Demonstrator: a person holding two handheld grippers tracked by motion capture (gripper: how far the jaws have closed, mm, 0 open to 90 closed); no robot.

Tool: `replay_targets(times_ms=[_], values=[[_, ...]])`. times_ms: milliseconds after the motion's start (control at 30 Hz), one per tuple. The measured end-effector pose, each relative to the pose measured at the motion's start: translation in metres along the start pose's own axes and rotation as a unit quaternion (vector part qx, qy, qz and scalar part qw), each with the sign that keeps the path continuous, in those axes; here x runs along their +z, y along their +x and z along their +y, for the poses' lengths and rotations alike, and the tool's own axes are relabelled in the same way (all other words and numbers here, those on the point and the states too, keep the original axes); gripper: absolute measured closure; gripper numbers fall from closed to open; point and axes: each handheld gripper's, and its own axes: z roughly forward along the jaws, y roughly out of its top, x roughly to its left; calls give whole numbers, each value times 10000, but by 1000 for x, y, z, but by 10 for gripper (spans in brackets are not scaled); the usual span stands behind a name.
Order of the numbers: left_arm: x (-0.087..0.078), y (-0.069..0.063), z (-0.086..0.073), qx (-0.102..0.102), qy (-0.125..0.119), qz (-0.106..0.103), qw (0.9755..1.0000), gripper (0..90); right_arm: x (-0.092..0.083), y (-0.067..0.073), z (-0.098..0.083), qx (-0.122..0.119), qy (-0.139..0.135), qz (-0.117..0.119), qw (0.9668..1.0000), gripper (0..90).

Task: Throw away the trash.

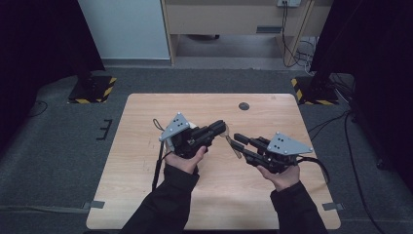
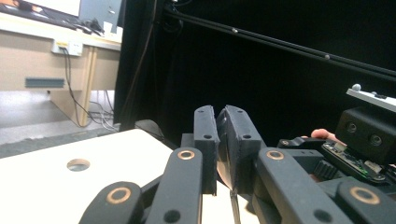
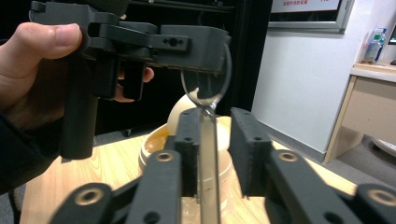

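A clear plastic spoon point(image 1: 232, 144) hangs in the air between my two grippers over the middle of the wooden table point(image 1: 146, 161). My left gripper point(image 1: 221, 128) is shut on the spoon's bowl point(image 3: 206, 88); the thin clear edge point(image 2: 224, 163) sits pinched between its jaws. My right gripper point(image 1: 237, 139) points toward it from the right and is open. The spoon's handle point(image 3: 208, 163) runs down between the right gripper's jaws, close against the left one, with a gap on the other side.
A cream bowl point(image 3: 161, 140) stands on the table behind the spoon, under the left gripper. A round hole point(image 1: 244, 106) is set in the table near its far edge. Black stands with striped bases point(image 1: 92, 90) flank the far corners.
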Motion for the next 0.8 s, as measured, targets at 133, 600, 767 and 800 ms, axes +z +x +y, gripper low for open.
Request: replay_targets(times_ms=[133, 600, 767, 800], values=[[-10, 4, 4, 59, -76, 78, 9999, 833, -4, -2, 4, 75, -126, -43, 9999, 659], [-83, 31, 17, 323, -273, 704, 9966, 833, -27, -36, -11, 618, 111, -1292, 9896, 411], [-102, 37, 20, 352, -349, 871, 9950, 832, -35, -45, -27, 880, 485, -1487, 9838, 342], [-108, 39, 21, 374, -373, 930, 9943, 832, -36, -46, -31, 893, 536, -1518, 9829, 336]])
